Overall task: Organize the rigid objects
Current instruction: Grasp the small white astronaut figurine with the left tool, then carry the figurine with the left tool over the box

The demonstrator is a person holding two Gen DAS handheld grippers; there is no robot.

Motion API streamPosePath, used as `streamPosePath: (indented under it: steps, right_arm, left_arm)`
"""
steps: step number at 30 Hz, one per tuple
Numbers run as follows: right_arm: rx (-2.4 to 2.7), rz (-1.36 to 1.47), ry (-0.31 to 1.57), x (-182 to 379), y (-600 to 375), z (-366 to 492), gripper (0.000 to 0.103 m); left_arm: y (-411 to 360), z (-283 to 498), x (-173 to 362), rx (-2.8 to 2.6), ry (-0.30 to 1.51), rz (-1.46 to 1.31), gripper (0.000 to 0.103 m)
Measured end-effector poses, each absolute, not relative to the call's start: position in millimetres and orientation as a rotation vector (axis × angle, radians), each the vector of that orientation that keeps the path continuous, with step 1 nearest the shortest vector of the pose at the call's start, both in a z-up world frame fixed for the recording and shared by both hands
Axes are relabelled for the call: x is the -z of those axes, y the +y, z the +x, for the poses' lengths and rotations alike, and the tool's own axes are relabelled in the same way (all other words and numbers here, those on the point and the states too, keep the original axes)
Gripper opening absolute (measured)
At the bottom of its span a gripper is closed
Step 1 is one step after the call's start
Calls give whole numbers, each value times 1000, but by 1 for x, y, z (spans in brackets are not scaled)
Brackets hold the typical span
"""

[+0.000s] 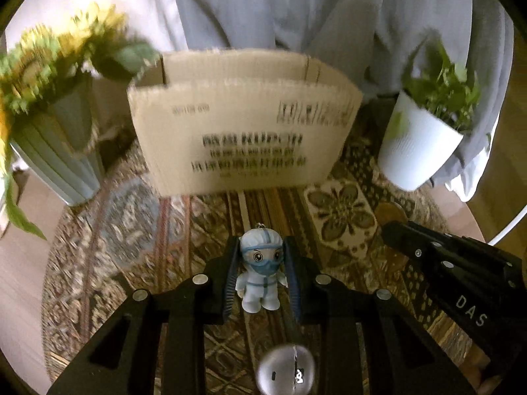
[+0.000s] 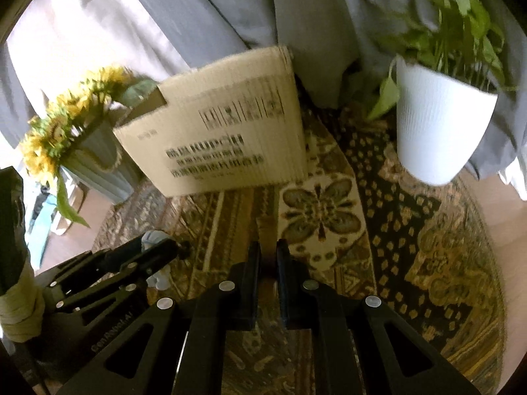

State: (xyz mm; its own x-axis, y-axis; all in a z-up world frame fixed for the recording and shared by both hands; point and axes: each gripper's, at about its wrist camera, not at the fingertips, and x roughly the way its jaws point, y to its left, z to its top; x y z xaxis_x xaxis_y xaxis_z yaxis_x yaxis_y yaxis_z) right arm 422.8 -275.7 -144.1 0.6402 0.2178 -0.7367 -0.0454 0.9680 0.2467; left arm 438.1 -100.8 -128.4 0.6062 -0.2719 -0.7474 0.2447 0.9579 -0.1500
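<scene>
Figurine first: we find a small white-and-blue toy figure in protective suit and mask (image 1: 262, 271) pinched upright between the ribbed pads of the left gripper (image 1: 262, 276), its long axis vertical, above the patterned round table mat (image 1: 342, 210). The right gripper (image 2: 267, 263) hangs beside it, fingers nearly together on nothing. Straight ahead stands the open brown cardboard box (image 1: 243, 121), flanked by a sunflower vase (image 1: 56, 151) and a white plant pot (image 1: 418, 144). We judge the left nearer for delivery.
</scene>
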Motion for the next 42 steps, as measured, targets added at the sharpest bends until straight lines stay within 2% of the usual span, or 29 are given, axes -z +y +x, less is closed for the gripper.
streamPosePath:
  steps: [21, 35, 42]
  right_arm:
    - [-234, 187, 654, 63, -248, 445, 11]
    - [-263, 177, 612, 29, -241, 484, 11]
    - [-266, 166, 627, 21, -241, 512, 11]
  left_arm:
    - [-67, 455, 43, 236, 619, -49, 27]
    - [-67, 489, 1, 204, 517, 11, 27]
    - [-71, 517, -6, 203, 528, 27, 27]
